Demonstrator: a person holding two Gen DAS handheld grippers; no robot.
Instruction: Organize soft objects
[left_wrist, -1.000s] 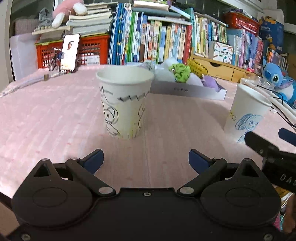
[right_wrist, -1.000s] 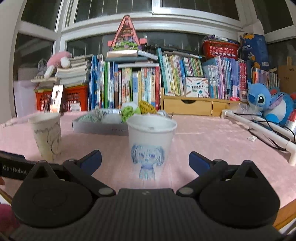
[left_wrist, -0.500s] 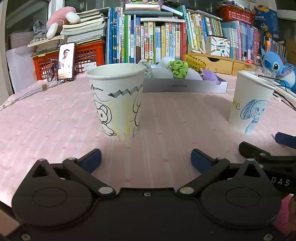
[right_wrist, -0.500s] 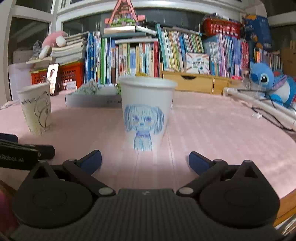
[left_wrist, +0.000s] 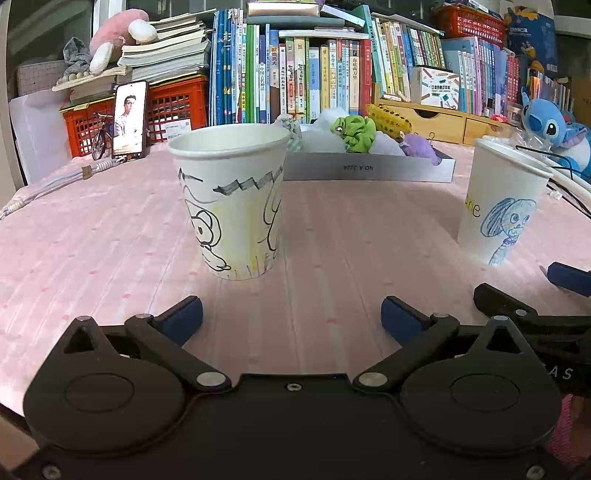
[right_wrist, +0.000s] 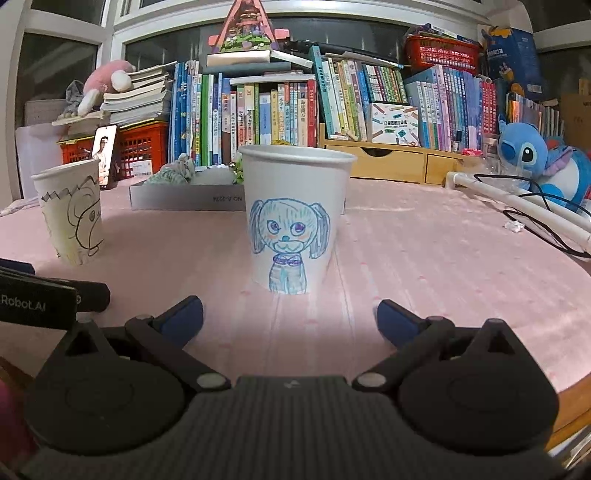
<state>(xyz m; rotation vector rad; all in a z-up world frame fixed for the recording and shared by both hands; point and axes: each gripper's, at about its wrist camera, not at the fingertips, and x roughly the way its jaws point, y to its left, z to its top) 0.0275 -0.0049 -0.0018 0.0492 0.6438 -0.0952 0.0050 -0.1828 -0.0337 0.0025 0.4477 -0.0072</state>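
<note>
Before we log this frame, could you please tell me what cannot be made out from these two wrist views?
- Insides of both paper cups: the yellow-drawn cup and the blue-dog cup are seen from the side, so their walls hide any contents.
- Soft items in the grey tray: the tray's front wall hides their lower parts; in the right wrist view the blue-dog cup blocks most.
- Right hand-held gripper: cut off by the left wrist view's edge.

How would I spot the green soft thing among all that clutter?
Find the pink tablecloth, then the flat grey tray behind the two paper cups. The green scrunchie sits in it, ruffled and lime, between white fluff and a purple piece; nothing else there is green.
</note>
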